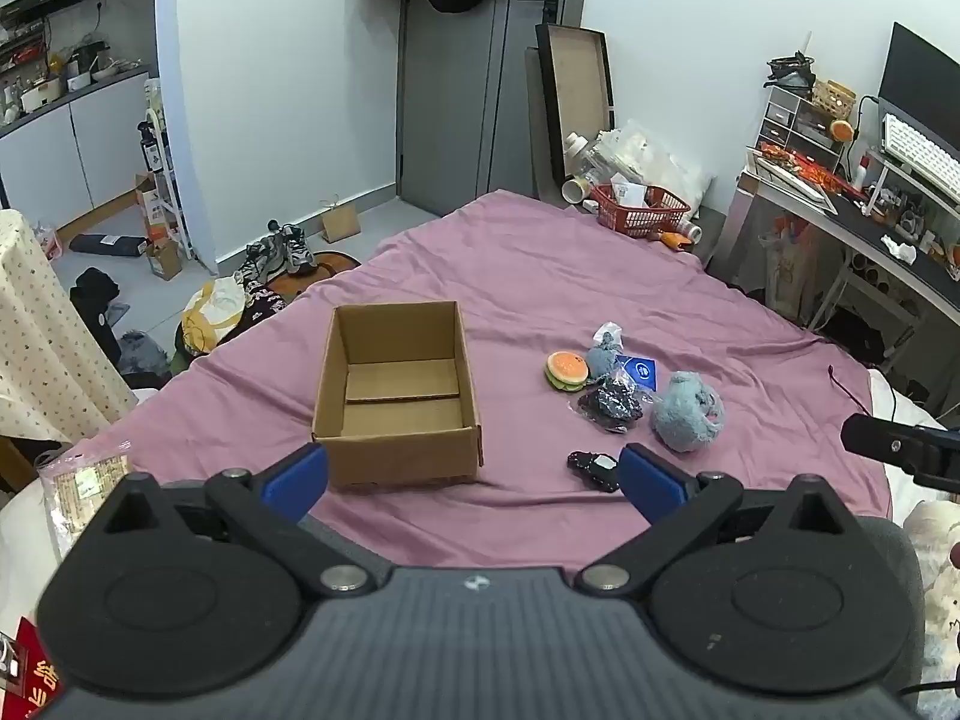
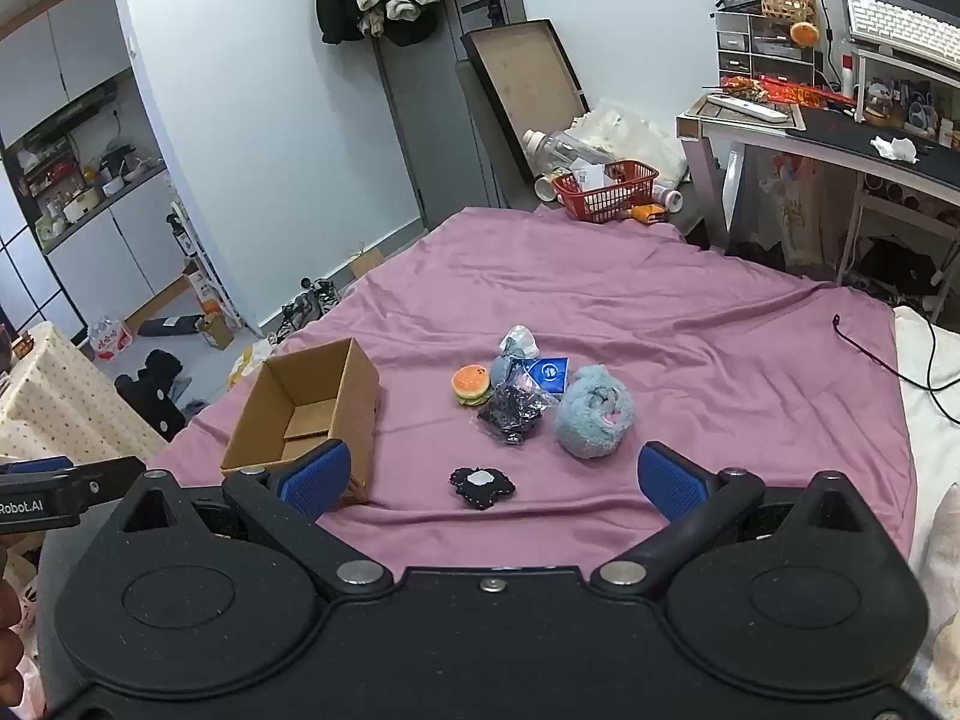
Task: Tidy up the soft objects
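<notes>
An empty cardboard box stands open on the purple bedsheet. To its right lie a burger plush, a small grey-blue plush in a bag, a dark bagged item, a round blue-grey plush and a flat black piece. My left gripper hovers open before the box. My right gripper is open above the black piece, nothing between the pads.
A red basket with bottles sits at the bed's far corner. A cluttered desk stands on the right. Shoes and bags litter the floor left of the bed. A blue card lies among the toys.
</notes>
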The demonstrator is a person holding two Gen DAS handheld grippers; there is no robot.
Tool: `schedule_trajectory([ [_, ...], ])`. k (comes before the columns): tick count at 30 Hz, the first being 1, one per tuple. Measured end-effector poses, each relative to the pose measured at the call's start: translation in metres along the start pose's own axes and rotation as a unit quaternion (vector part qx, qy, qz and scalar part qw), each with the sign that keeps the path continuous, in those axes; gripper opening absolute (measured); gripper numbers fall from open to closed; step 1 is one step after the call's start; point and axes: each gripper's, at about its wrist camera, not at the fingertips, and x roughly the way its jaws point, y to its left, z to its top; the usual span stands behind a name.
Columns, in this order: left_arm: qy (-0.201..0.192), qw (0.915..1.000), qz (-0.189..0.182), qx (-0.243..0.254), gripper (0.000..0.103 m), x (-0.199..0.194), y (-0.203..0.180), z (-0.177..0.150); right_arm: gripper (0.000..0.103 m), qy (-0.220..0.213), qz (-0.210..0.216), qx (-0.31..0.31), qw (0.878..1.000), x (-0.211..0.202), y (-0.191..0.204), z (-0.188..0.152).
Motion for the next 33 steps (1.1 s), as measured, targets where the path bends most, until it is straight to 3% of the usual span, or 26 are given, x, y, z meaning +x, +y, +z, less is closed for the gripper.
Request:
schedule_trajectory([
  [33,-0.003,1.0000,0.001,0.001,0.102,0.0004,-0.0040,-0.0003,0.103,-0.007,0.008,-0.006,1.000,-0.0018,0.0033,-0.0008],
])
